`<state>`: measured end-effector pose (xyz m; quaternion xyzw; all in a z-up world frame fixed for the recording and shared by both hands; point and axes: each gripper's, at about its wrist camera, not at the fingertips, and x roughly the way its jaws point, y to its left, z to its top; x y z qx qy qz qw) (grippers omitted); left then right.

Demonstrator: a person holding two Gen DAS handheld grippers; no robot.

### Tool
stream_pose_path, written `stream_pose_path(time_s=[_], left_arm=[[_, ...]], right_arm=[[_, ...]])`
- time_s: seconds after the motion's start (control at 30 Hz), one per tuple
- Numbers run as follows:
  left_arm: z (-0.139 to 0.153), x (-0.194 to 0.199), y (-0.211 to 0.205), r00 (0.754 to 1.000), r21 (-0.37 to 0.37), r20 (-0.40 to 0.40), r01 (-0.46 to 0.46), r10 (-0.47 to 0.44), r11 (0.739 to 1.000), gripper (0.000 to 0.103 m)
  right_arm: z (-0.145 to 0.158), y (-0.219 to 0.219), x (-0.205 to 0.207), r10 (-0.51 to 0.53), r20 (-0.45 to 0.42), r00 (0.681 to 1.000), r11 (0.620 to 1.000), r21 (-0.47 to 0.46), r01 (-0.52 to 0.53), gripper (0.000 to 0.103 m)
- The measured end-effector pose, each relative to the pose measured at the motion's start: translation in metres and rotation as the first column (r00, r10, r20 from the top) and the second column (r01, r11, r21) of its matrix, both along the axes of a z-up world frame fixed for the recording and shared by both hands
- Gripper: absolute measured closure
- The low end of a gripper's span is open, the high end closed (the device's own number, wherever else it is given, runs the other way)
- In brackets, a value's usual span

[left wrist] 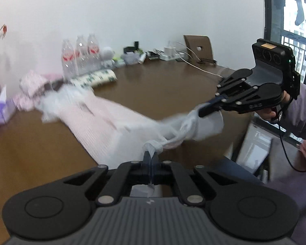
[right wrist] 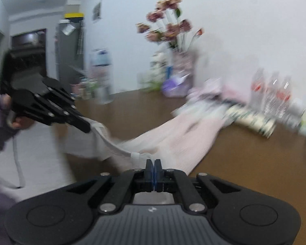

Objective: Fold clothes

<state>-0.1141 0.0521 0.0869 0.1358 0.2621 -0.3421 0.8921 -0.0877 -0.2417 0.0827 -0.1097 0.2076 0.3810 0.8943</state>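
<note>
A pale pink garment (left wrist: 104,114) with white edges lies stretched across the brown table (left wrist: 163,89) and is blurred by motion. My left gripper (left wrist: 151,155) is shut on a bunched white corner (left wrist: 153,146) of it near the table's front edge. To the right and higher, my right gripper (left wrist: 203,111) is shut on another white corner (left wrist: 206,124), so the cloth hangs taut between the two. The right wrist view shows the right gripper (right wrist: 153,161) with its jaws pressed together at the garment's (right wrist: 179,136) white hem, and the left gripper (right wrist: 86,128) clamped on cloth at the left.
Three water bottles (left wrist: 81,56), a rolled patterned cloth (left wrist: 95,78) and a pile of folded pink clothes (left wrist: 34,85) stand at the back. A purple tissue box (left wrist: 0,110), a vase of flowers (right wrist: 171,30), chargers with cables (left wrist: 171,56) and a brown stand (left wrist: 200,48) line the wall.
</note>
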Motion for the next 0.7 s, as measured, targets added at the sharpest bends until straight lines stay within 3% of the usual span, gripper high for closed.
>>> stream_pose_path(time_s=[0.1,0.2,0.27,0.3,0.33,0.37,0.43,0.47,0.53,0.63,0.7], left_arm=[[0.012,0.084,-0.002,0.999,0.039,-0.013,-0.052,0.053,0.998,0.102],[0.000,0.154,-0.018,0.993,0.120,0.046,-0.113,0.108,0.986,0.096],[-0.010,0.189,-0.018,0.979,0.143,0.018,-0.205,0.204,0.968,0.090],[-0.010,0.191,-0.012,0.969,0.123,-0.001,-0.245,0.247,0.962,0.090],[-0.009,0.186,-0.005,0.961,0.086,-0.010,-0.275,0.277,0.958,0.083],[-0.007,0.182,0.003,0.952,0.049,-0.020,-0.305,0.306,0.951,0.067],[-0.004,0.151,0.021,0.938,-0.071,-0.055,-0.345,0.341,0.936,0.040],[-0.006,0.139,0.024,0.932,-0.112,-0.084,-0.362,0.354,0.926,0.035],[-0.012,0.121,0.023,0.915,-0.166,-0.154,-0.396,0.373,0.903,0.034],[-0.035,0.113,0.006,0.891,-0.171,-0.220,-0.437,0.398,0.883,0.034],[-0.050,0.117,-0.006,0.869,-0.145,-0.268,-0.463,0.416,0.874,0.048]], right_arm=[[0.007,0.028,0.075,-0.110,0.036,0.993,0.992,-0.055,0.111,0.103],[-0.002,0.053,0.141,-0.217,-0.038,0.975,0.974,-0.080,0.213,0.087],[-0.003,0.059,0.156,-0.270,-0.065,0.961,0.959,-0.108,0.262,0.081],[-0.001,0.053,0.150,-0.283,-0.053,0.958,0.956,-0.096,0.277,0.081],[0.002,0.048,0.143,-0.296,-0.041,0.954,0.953,-0.084,0.292,0.078],[0.005,0.042,0.137,-0.310,-0.029,0.950,0.949,-0.072,0.307,0.077],[0.000,0.027,0.119,-0.303,-0.107,0.947,0.953,-0.034,0.301,0.077],[-0.007,0.021,0.111,-0.287,-0.162,0.944,0.957,-0.002,0.290,0.076],[-0.027,0.021,0.105,-0.263,-0.255,0.931,0.957,0.051,0.284,0.075],[-0.055,0.039,0.102,-0.297,-0.317,0.901,0.947,0.024,0.321,0.079],[-0.063,0.052,0.096,-0.310,-0.305,0.900,0.947,-0.015,0.321,0.091]])
